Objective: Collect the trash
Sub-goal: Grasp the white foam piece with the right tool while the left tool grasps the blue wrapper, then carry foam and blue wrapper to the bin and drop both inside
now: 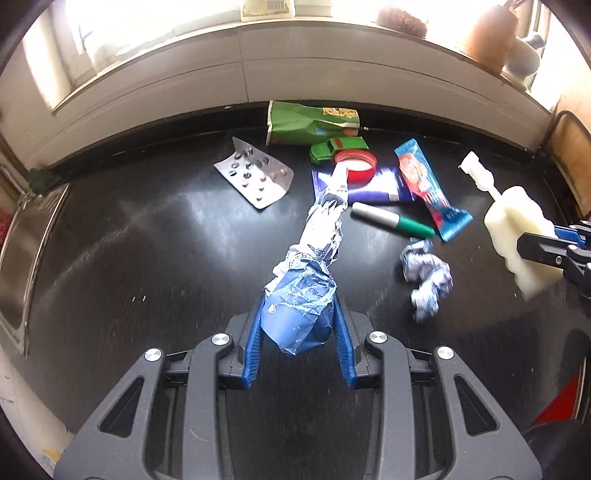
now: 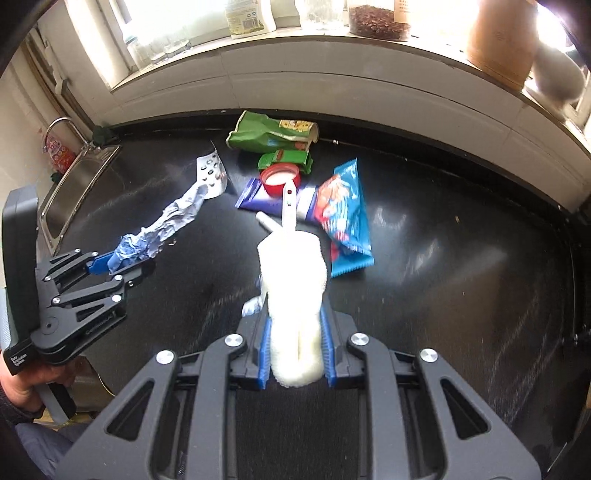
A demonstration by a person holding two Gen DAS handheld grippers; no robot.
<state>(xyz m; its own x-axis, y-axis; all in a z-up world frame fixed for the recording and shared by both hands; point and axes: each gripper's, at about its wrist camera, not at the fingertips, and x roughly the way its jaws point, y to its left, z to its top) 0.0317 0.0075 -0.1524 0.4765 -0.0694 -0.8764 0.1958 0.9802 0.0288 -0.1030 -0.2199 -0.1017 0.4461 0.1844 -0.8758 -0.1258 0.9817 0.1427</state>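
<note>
My left gripper is shut on a crumpled blue and silver wrapper and holds it above the black counter; the wrapper also shows in the right wrist view. My right gripper is shut on a white sponge brush with a plastic handle; the brush shows at the right of the left wrist view. On the counter lie a crumpled foil ball, a blue snack wrapper, a purple wrapper, a blister pack and a green bag.
A green toy car, a red lid and a green marker lie among the trash. A steel sink is at the counter's left end. A windowsill with jars runs along the back.
</note>
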